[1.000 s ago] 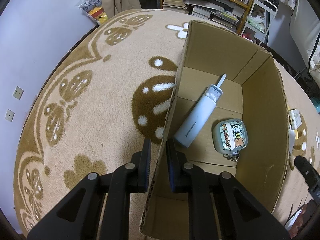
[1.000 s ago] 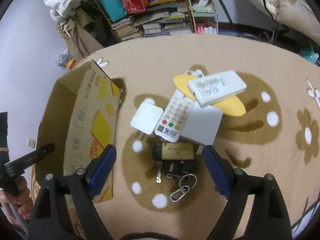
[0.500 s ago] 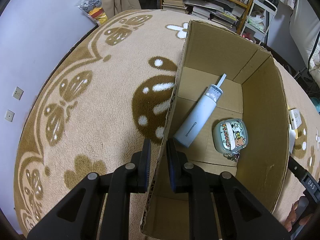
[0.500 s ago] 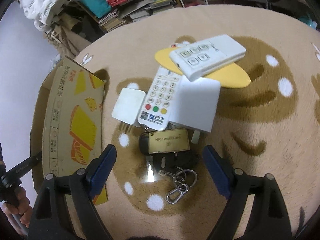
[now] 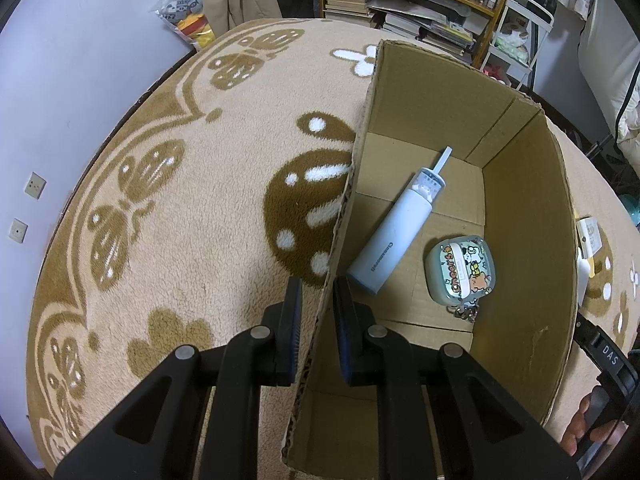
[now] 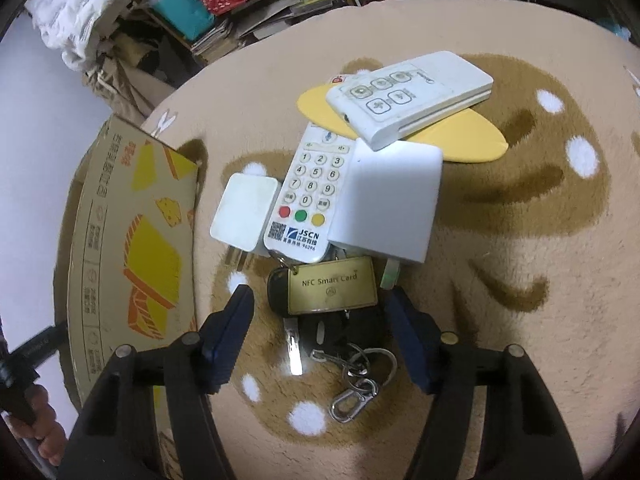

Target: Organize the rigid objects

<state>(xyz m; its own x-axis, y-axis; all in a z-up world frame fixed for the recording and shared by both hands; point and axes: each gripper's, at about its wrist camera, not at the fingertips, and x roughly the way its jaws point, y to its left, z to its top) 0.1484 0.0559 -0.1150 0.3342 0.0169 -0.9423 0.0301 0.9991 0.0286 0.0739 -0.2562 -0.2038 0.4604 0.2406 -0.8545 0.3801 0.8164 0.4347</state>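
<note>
My left gripper (image 5: 317, 304) is shut on the near wall of the cardboard box (image 5: 524, 216), one finger outside and one inside. In the box lie a pale blue bottle (image 5: 394, 236) and a cartoon-printed case (image 5: 460, 270). My right gripper (image 6: 320, 316) is open, low over a key bunch with a gold NFC card tag (image 6: 332, 286) and a carabiner (image 6: 354, 398); the fingers stand either side of it. Beyond lie a numbered remote (image 6: 312, 196), a white charger (image 6: 246, 212), a white block (image 6: 390, 204) and a white button remote (image 6: 408, 96) on a yellow piece (image 6: 472, 136).
The box's printed outer wall (image 6: 132, 240) stands left of the pile. All sits on a tan patterned rug (image 5: 180, 208). Shelves with books and bags (image 5: 400, 4) line the far side. A grey wall with sockets (image 5: 34, 184) is at the left.
My right gripper has moved forward and down onto the pile, so the key bunch now lies between its open fingers. My left gripper has kept its hold on the box wall.
</note>
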